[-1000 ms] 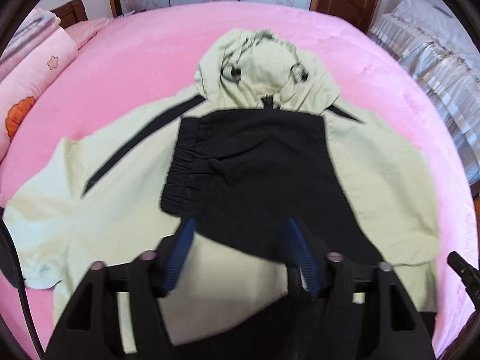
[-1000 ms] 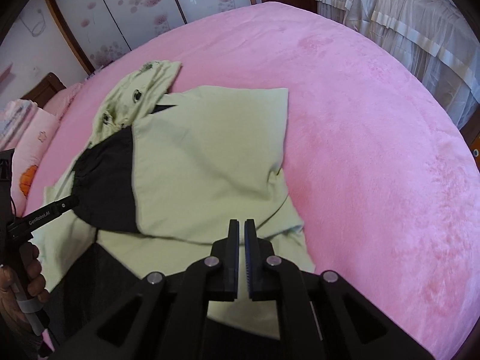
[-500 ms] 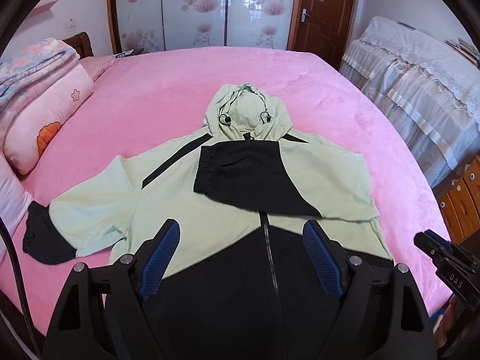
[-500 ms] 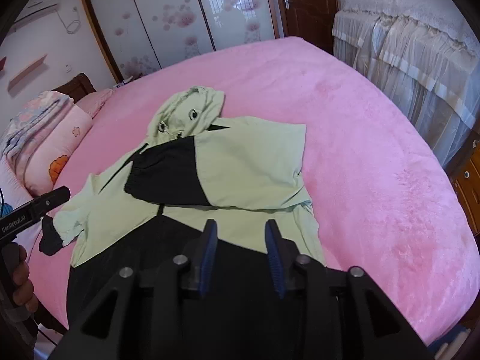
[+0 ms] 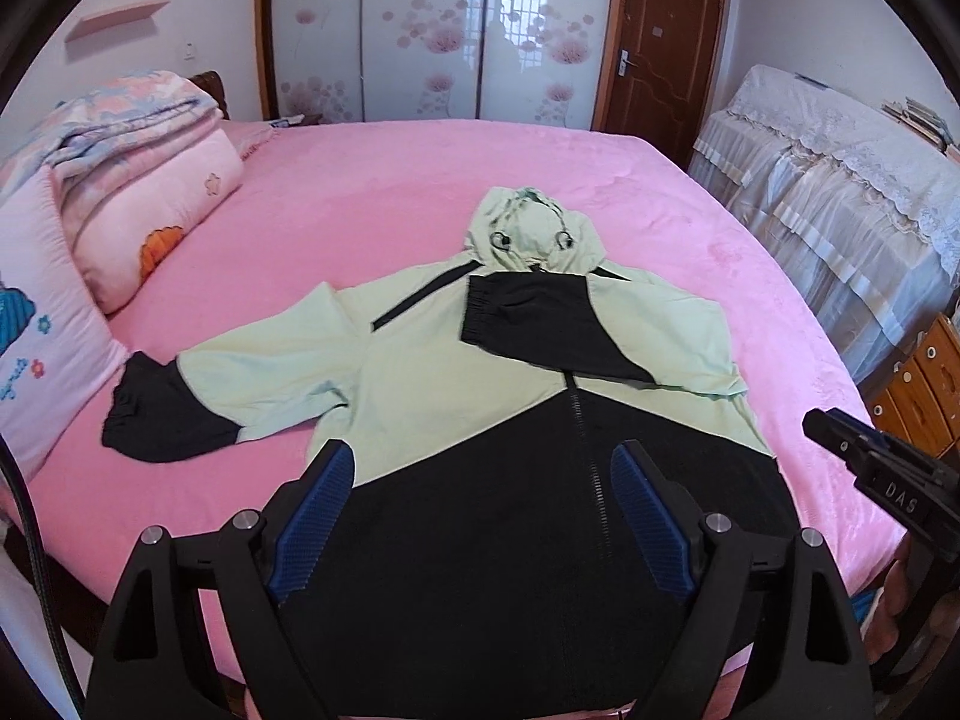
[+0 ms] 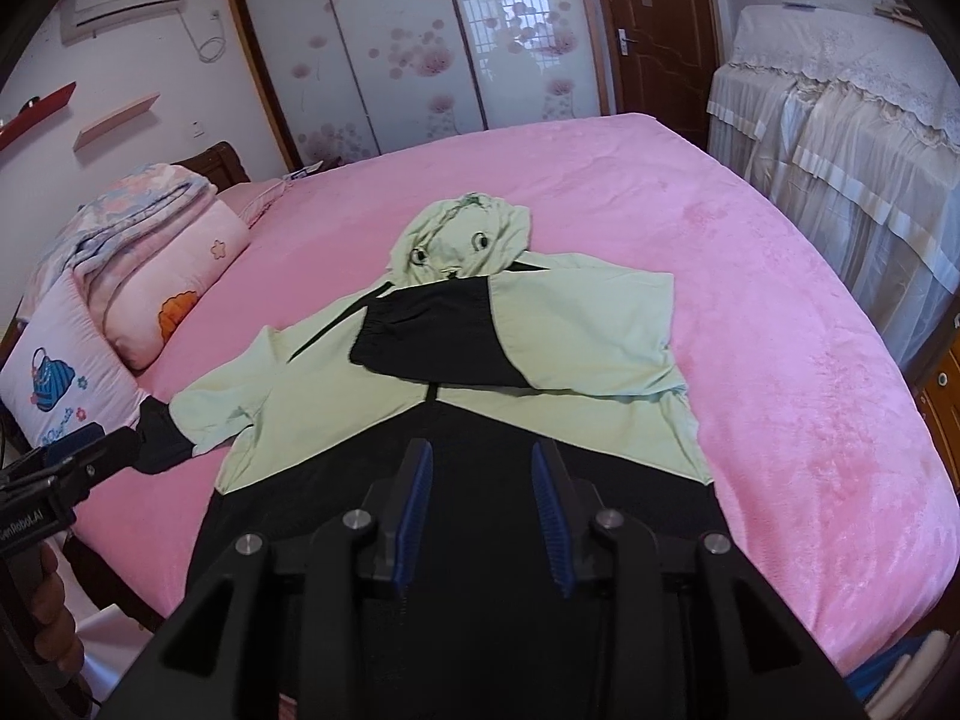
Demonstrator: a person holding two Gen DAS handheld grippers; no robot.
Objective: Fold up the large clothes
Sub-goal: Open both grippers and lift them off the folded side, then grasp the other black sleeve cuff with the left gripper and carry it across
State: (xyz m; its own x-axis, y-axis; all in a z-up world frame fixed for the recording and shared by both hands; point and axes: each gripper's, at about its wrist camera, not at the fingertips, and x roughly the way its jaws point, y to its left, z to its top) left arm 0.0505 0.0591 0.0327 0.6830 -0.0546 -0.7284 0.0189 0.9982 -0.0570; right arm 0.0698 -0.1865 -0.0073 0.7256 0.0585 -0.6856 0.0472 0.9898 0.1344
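Jacket: green-and-black hooded jacket (image 5: 480, 372) spread on pink bed (image 5: 360, 192), one sleeve folded across.
Your left gripper (image 5: 480, 504): jaws opening, empty.
Your right gripper (image 6: 483, 510): jaws parted, empty.
Room: pillows (image 5: 162, 222), wardrobe (image 5: 432, 30).

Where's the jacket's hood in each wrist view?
Left wrist: hood sits above centre, a little right, at the jacket's far end.
Right wrist: hood sits above centre, near the middle, at the jacket's far end.
Shared landmark: brown door beyond the bed.
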